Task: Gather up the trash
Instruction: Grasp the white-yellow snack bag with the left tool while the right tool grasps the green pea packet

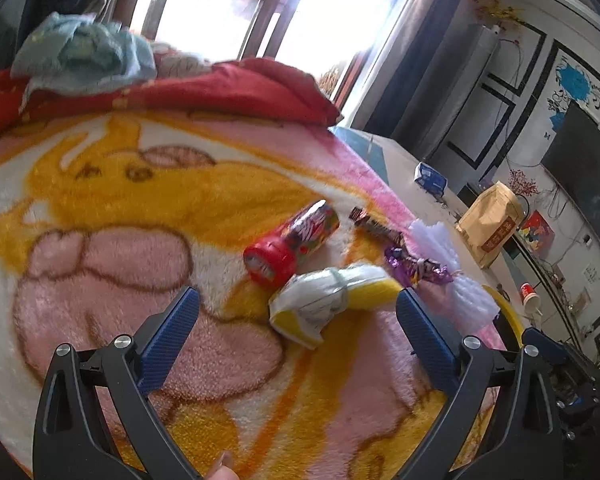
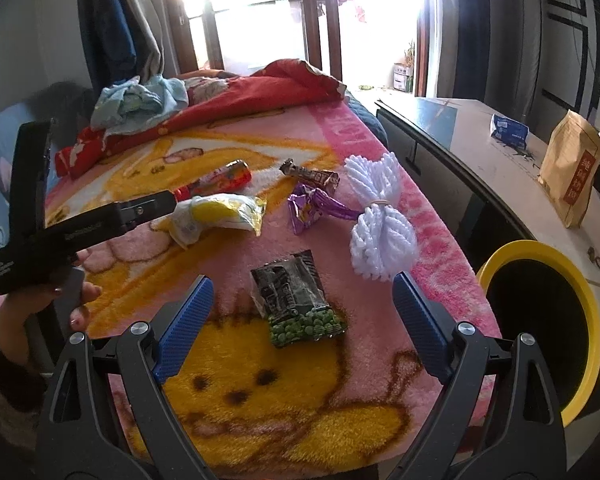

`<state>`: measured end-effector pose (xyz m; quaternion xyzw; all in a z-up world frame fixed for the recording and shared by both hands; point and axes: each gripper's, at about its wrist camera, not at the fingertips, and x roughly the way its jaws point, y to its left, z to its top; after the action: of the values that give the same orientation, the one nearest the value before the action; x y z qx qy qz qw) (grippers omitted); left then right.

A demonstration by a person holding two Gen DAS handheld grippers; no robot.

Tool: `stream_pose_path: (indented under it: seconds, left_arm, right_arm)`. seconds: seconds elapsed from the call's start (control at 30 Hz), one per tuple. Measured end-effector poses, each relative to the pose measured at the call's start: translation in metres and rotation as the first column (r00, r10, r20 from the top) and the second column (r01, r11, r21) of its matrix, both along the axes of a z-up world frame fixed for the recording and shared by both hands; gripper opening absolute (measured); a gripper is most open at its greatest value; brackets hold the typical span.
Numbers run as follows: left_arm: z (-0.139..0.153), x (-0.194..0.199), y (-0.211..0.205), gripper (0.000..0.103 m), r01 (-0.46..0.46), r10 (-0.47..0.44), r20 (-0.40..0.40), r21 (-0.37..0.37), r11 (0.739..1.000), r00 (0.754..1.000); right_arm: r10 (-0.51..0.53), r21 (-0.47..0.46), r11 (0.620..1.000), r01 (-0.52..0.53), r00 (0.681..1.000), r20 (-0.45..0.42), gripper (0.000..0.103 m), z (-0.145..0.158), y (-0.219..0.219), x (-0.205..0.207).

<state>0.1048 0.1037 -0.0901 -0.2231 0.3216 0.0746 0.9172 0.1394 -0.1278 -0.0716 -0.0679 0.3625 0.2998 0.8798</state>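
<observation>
On the bed, both grippers hang open over scattered trash.

Right gripper has its blue fingers wide apart above a pea packet lying flat on the blanket, not touching it. Left gripper, fingers likewise apart and empty, points at a white-and-yellow wrapper just ahead. Beside that wrapper lies a red can on its side; beyond are a brown wrapper and a purple wrapper. White yarn tied with a band lies near the bed edge. Yellow-rimmed bin stands beside the bed at right. Brown bag stands on the table.
</observation>
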Motion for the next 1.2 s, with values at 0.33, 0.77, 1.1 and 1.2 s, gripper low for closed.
stream_pose_path:
  seconds: [0.33,0.77,1.1,1.2]
  left_arm:
    - [-0.019,0.016,0.003,0.080,0.067,-0.068,-0.013,-0.089,0.994,0.998]
    - [-0.027,0.032,-0.003,0.050,0.132,-0.138,-0.054,-0.100,0.986,0.989]
    - [-0.028,0.033,-0.014,0.030,0.171,-0.176,-0.072,-0.069,0.983,0.982]
    - [-0.027,0.034,-0.021,0.028,0.196,-0.199,-0.078,-0.043,0.980,0.977]
  right_arm:
    - [0.008,-0.031,0.999,-0.010,0.999,-0.041,0.083,-0.022,0.006,0.017]
    - [0.043,-0.054,0.997,-0.049,0.993,-0.109,0.078,-0.045,0.020,0.029]
    - [0.050,-0.077,0.995,-0.059,0.991,-0.120,0.044,-0.050,0.017,0.027]
    - [0.047,-0.069,0.996,-0.057,0.990,-0.132,0.038,-0.049,0.014,0.027]
